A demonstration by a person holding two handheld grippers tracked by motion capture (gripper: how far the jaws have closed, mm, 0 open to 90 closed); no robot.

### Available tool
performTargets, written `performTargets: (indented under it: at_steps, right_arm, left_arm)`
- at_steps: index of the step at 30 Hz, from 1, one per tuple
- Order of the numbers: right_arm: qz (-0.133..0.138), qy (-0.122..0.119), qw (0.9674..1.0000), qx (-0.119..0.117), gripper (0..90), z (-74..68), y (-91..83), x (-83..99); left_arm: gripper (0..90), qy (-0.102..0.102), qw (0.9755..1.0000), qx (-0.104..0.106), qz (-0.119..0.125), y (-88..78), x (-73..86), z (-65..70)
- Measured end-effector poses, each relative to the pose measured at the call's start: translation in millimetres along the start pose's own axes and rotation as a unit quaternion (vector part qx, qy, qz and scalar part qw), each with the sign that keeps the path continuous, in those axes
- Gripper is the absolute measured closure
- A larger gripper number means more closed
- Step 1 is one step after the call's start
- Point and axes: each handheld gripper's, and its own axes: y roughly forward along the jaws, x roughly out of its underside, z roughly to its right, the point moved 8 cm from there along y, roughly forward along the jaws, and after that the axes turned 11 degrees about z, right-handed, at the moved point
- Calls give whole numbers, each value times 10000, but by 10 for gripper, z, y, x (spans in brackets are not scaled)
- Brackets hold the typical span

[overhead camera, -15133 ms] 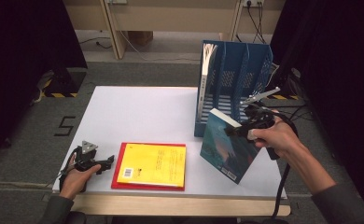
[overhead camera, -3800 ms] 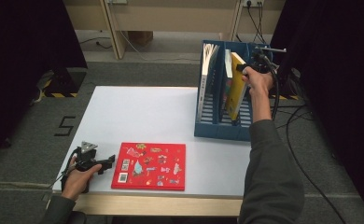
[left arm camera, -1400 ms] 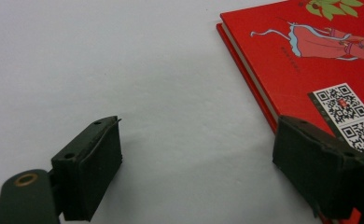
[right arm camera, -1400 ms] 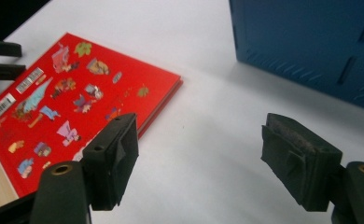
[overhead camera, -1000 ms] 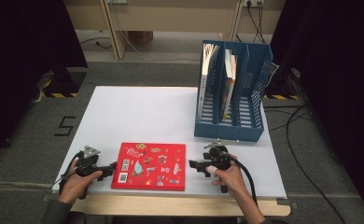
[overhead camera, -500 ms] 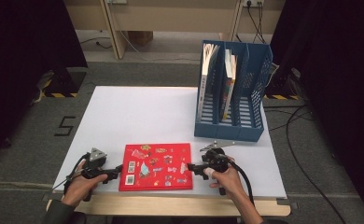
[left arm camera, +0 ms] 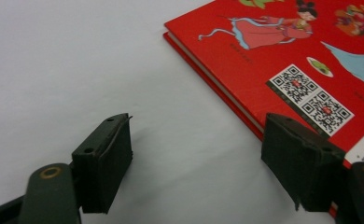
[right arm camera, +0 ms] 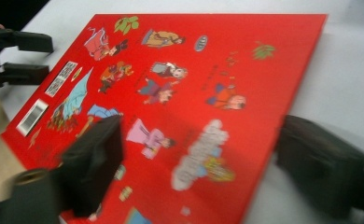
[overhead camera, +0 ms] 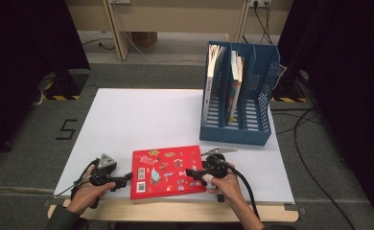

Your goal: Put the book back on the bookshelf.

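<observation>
1. My left gripper (overhead camera: 125,179) sits at the near left of the white table (overhead camera: 142,120). Its jaws have just been closing but stand apart on bare tabletop, gripping nothing; in the left gripper view one fingertip (left arm camera: 301,161) lies just beside the near-left corner of the flat red hardcover picture book (left arm camera: 283,60).
2. My right gripper (overhead camera: 191,172) sits over the book's right edge. Its jaws have just been opening and stand wide, one pad (right arm camera: 96,163) above the cover, the other off the edge over the table. I judge the cover is not clamped.
3. The book lies flat at the near edge of the table, between my two grippers.
4. Farther off, at the right, stands the blue slotted plastic file rack (overhead camera: 264,81) with upright books (overhead camera: 233,88) in its slots.
5. Progress, as I judge it: the filing is partly done; the red book remains to be lifted and slotted.
6. Count: two grippers, one red book on the table, one rack, at least two books filed.
</observation>
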Motion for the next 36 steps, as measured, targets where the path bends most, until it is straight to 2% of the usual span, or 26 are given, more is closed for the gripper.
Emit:
performTargets:
  at_steps: [1, 3, 8, 10, 14, 18, 19, 20, 22, 26, 30, 34, 36]
  right_arm:
    - [50, 7, 9999, 110, 193, 33, -13, -13]
    - [148, 148, 9995, 245, 188, 95, -36, -26]
    - [327, 473, 9983, 77, 170, 56, -17, -17]
    - [355, 396, 9984, 210, 180, 44, -10, -8]
    - [446, 505, 9970, 391, 261, 56, -26, -4]
    - [473, 1006, 9927, 465, 329, 96, -51, -47]
    - [455, 917, 9936, 483, 328, 95, -53, -49]
    - [441, 891, 9939, 480, 328, 93, -57, -59]
    - [482, 1081, 9924, 347, 351, 90, -95, -116]
    - [743, 1206, 9899, 106, 393, 48, -202, -322]
    - [956, 893, 9913, -158, 422, -151, -319, -694]
    - [931, 463, 9934, -493, 469, -459, -396, -1079]
    - [817, 217, 9948, -572, 480, -627, -413, -1227]
  left_arm:
    - [238, 28, 10000, 7, -6, 6, -1, 8]
    - [225, 7, 10000, -7, 26, 10, -1, 14]
    - [252, 16, 10000, -33, -1, -2, -1, 53]
    - [297, 22, 10000, -13, 2, -9, -2, 70]
    - [319, 18, 10000, -8, -8, -12, -3, 77]
    - [321, 18, 10000, 0, -16, -7, -7, 79]
    - [323, 21, 10000, -2, -17, -7, -7, 80]
    - [323, 12, 10000, -1, -10, -6, -6, 79]
    - [323, 6, 10000, 2, -6, -5, -6, 78]
    - [328, 1, 10000, -1, -14, -6, -5, 73]
    - [335, 13, 10000, -23, -10, -5, -4, 70]
    - [336, -27, 10000, -32, 42, 2, -8, 65]
    - [335, -29, 10000, -17, 55, 2, -8, 60]
